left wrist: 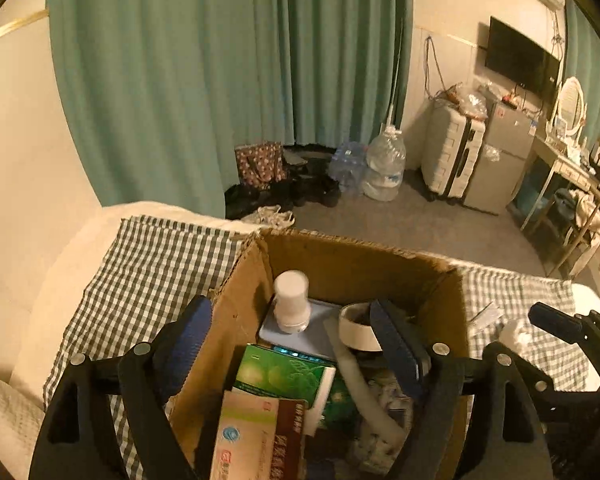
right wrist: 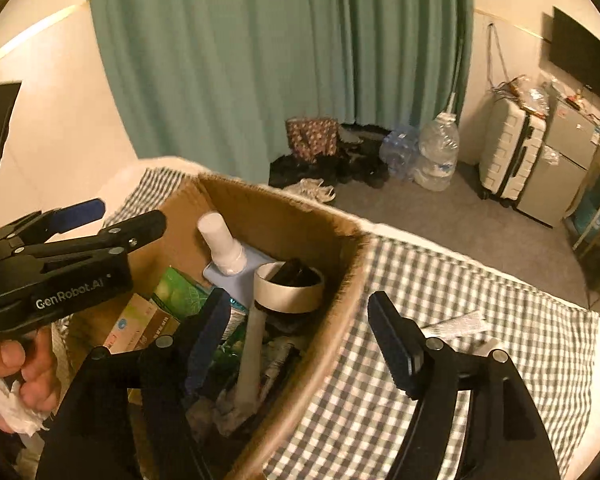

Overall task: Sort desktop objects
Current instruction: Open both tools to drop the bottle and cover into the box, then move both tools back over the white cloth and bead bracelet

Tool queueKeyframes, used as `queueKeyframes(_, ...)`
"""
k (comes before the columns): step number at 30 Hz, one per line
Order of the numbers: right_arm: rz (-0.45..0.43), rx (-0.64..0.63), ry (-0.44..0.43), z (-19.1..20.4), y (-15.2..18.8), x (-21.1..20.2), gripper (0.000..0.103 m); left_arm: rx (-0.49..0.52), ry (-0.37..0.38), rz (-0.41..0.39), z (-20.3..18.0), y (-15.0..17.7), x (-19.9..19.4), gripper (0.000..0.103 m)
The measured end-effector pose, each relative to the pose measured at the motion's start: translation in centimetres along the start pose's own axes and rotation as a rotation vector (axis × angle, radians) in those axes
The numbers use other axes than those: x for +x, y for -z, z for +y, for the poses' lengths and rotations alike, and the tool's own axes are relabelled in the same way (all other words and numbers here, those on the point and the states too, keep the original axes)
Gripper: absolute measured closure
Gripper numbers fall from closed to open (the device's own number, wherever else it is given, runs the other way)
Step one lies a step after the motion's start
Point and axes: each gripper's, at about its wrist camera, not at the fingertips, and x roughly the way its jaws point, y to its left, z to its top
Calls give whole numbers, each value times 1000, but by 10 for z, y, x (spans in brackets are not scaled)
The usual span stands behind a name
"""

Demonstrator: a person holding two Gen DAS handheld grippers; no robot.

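A brown cardboard box (left wrist: 340, 256) stands on a green checked cloth (left wrist: 152, 264). In it lie a white bottle (left wrist: 292, 300), a roll of tape (left wrist: 358, 326), a green packet (left wrist: 280, 374), a red and beige carton (left wrist: 256, 436) and a pale tube (left wrist: 358, 380). My left gripper (left wrist: 296, 344) is open and empty, its fingers straddling the box's left wall. My right gripper (right wrist: 300, 336) is open and empty, straddling the box's right wall (right wrist: 340, 280). The bottle (right wrist: 222, 246) and tape (right wrist: 288, 286) also show in the right wrist view. The left gripper (right wrist: 100, 216) shows at the left there.
A small white wrapper (right wrist: 456, 324) lies on the cloth (right wrist: 440, 280) right of the box. Beyond the bed: green curtains (left wrist: 220, 80), water jugs (left wrist: 384, 168), a white suitcase (left wrist: 452, 152), a small fridge (left wrist: 500, 156), a dresser (left wrist: 560, 168).
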Motion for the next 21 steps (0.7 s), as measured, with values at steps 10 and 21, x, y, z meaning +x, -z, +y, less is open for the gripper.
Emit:
queueKeyframes(10,-166,98,100,-35,7,-103,9,8,52,-115,-29,-5,-83,0)
queueKeyframes(21,-224,110,260,-91,44,-183,0,72,126,-168,-88,9,-133,0)
